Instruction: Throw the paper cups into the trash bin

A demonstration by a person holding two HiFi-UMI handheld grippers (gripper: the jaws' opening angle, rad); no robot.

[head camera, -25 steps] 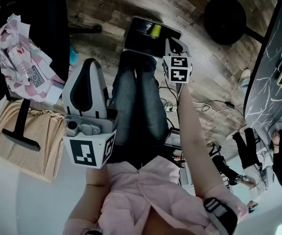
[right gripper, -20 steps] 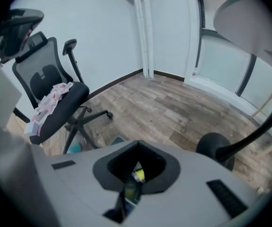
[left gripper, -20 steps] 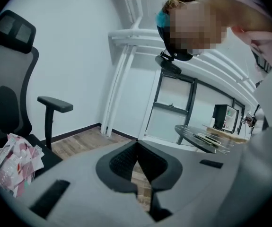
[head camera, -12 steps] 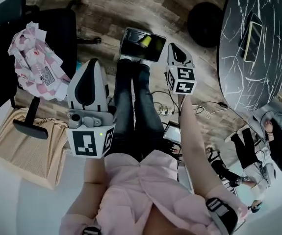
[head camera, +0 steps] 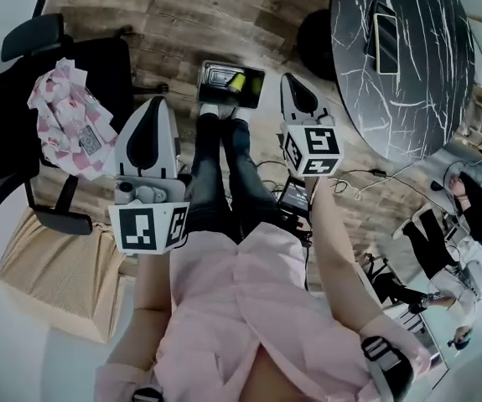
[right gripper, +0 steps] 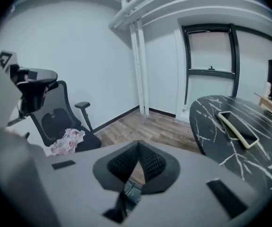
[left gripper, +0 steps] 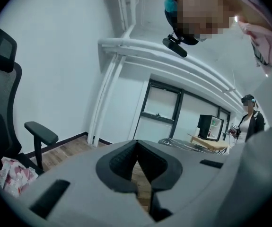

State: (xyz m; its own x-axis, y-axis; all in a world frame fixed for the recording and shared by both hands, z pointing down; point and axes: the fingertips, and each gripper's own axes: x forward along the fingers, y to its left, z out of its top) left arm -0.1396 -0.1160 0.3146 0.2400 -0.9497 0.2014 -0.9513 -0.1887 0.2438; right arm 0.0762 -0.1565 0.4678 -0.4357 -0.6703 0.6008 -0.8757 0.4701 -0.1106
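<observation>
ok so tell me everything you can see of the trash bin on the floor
The trash bin is a dark, rectangular, open-topped container standing upright on the wooden floor, seen from above. It sits just ahead of the person's shoes, which look to touch its near edge. Inside lies something yellow.

- Head view: flat, diffuse room light with a cool, washed-out cast and soft shadows. Heavy fisheye; floor (head camera: 182,7) boards bow toward the edges.
- Both gripper views: round black vignette, corners lost. White wall (left gripper: 55,56) is near clipping.
- left gripper (left gripper: 136,142) and right gripper (right gripper: 138,144) shells close to the lens are soft; the background is sharper.
- window (right gripper: 209,46) is pale, no hard glare.
</observation>
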